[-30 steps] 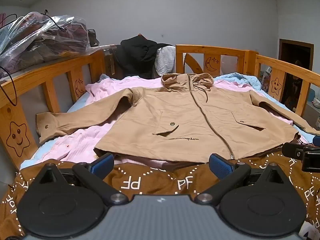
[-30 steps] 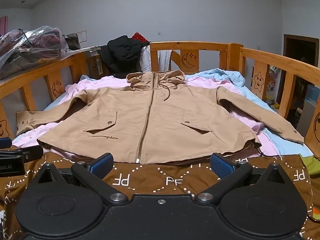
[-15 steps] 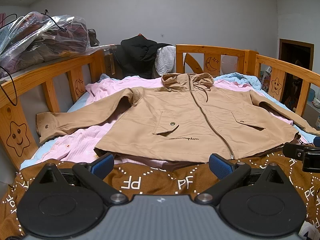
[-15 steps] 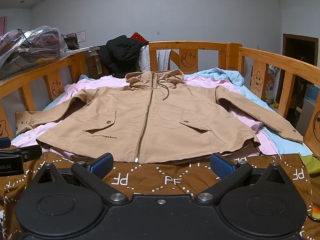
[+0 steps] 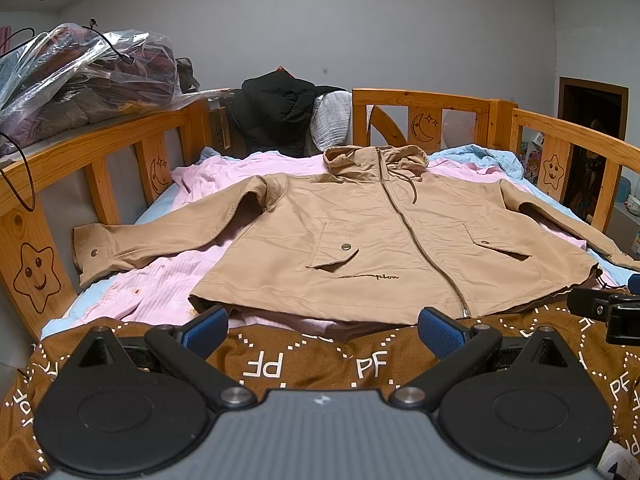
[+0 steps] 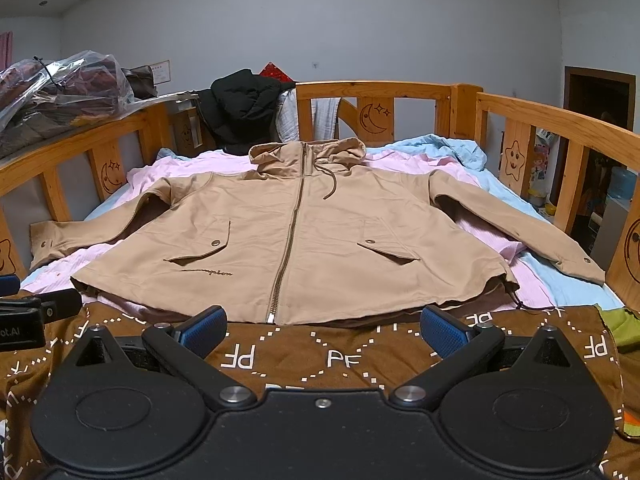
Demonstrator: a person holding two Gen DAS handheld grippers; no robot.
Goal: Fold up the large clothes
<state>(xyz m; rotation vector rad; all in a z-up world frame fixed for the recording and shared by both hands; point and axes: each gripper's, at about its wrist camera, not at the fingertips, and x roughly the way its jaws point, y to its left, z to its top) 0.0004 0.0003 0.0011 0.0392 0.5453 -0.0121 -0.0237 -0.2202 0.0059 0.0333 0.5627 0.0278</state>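
Note:
A tan hooded zip jacket (image 5: pixel 360 232) lies flat, front up and zipped, on the bed, sleeves spread to both sides; it also shows in the right wrist view (image 6: pixel 296 240). My left gripper (image 5: pixel 322 330) is open and empty, hovering just in front of the jacket's hem over a brown patterned blanket (image 5: pixel 312 364). My right gripper (image 6: pixel 322 330) is open and empty, also just short of the hem near the zipper's bottom end. Each gripper's side shows in the other's view: the right one at the edge (image 5: pixel 608 312), the left one at the edge (image 6: pixel 28 320).
Wooden bed rails (image 5: pixel 100 140) surround the bed on the left, far end and right (image 6: pixel 560 124). Pink (image 5: pixel 160 280) and light blue (image 6: pixel 448 148) bedding lie under the jacket. Black clothing (image 5: pixel 276 112) hangs at the far rail. Bagged clothes (image 5: pixel 80 72) sit beyond the left rail.
Both views have shifted only slightly; the grippers stay open in front of the hem and the jacket has not moved.

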